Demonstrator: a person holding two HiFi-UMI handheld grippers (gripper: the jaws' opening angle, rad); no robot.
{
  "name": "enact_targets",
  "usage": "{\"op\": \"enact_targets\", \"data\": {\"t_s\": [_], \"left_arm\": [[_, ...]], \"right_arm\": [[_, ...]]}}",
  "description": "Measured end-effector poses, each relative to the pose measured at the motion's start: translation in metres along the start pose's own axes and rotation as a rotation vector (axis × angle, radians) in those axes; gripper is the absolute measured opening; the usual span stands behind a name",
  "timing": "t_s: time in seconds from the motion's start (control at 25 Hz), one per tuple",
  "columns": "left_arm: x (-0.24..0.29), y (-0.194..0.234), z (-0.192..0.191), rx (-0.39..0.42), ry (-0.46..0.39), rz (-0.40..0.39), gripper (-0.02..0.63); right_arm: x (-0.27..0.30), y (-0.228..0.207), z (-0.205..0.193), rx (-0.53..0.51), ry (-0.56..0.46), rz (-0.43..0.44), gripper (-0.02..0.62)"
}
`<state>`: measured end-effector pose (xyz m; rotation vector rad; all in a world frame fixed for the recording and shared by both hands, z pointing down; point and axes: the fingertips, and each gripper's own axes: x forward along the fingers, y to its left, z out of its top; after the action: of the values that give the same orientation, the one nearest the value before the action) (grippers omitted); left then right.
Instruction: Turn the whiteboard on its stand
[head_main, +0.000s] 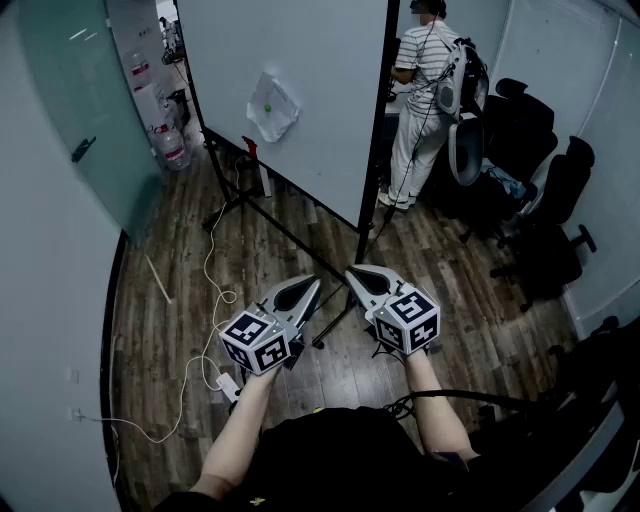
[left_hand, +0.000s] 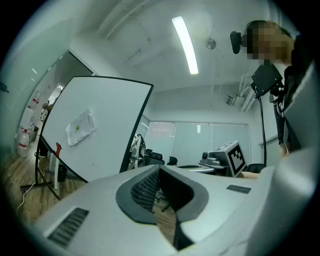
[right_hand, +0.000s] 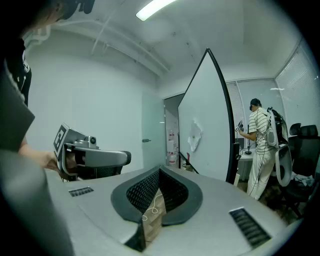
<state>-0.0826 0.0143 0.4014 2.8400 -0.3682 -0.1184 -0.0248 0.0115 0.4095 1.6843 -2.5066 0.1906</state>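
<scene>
A large whiteboard (head_main: 300, 80) in a black frame stands on a black stand (head_main: 290, 235) on the wooden floor, a step ahead of me. A crumpled white sheet (head_main: 271, 105) hangs on its face. In the left gripper view the whiteboard (left_hand: 100, 130) fills the left side; the right gripper view shows the whiteboard (right_hand: 205, 130) nearly edge-on. My left gripper (head_main: 305, 290) and right gripper (head_main: 360, 275) hover side by side, short of the board's near corner, touching nothing. Both are shut with nothing between the jaws, as the left gripper (left_hand: 159, 169) and right gripper (right_hand: 160, 170) also show in their own views.
A person in a striped shirt (head_main: 425, 90) stands behind the board's right edge. Black office chairs (head_main: 530, 150) crowd the right side. A white cable (head_main: 205, 340) and a power strip (head_main: 228, 385) lie on the floor at left. Water bottles (head_main: 170, 145) stand by the glass door (head_main: 70, 110).
</scene>
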Motion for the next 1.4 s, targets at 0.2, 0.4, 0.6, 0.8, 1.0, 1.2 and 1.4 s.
{"op": "enact_targets", "data": {"t_s": [0.2,0.4,0.6,0.8,1.0,1.2,1.4], "left_arm": [[-0.002,0.000,0.003,0.000,0.000,-0.004,0.009],[-0.003,0.000,0.004,0.001,-0.005,-0.006,0.009],[-0.005,0.000,0.003,0.005,-0.009,-0.012,0.009],[-0.006,0.000,0.000,0.003,-0.004,-0.015,0.009],[0.000,0.002,0.003,0.005,-0.012,-0.012,0.009],[0.008,0.006,0.004,0.006,-0.016,-0.003,0.009],[0.020,0.020,0.007,0.014,-0.010,0.010,0.009]], "right_arm": [[0.000,0.001,0.001,0.004,0.002,-0.009,0.021],[-0.001,0.001,0.003,0.032,-0.020,-0.015,0.025],[-0.003,0.003,0.003,0.033,-0.031,-0.021,0.025],[-0.005,0.003,0.002,0.012,-0.018,-0.037,0.025],[-0.008,-0.008,0.010,-0.002,-0.026,-0.047,0.025],[-0.007,-0.019,0.007,-0.001,-0.020,-0.048,0.025],[0.006,-0.034,0.002,0.013,-0.014,-0.048,0.025]]}}
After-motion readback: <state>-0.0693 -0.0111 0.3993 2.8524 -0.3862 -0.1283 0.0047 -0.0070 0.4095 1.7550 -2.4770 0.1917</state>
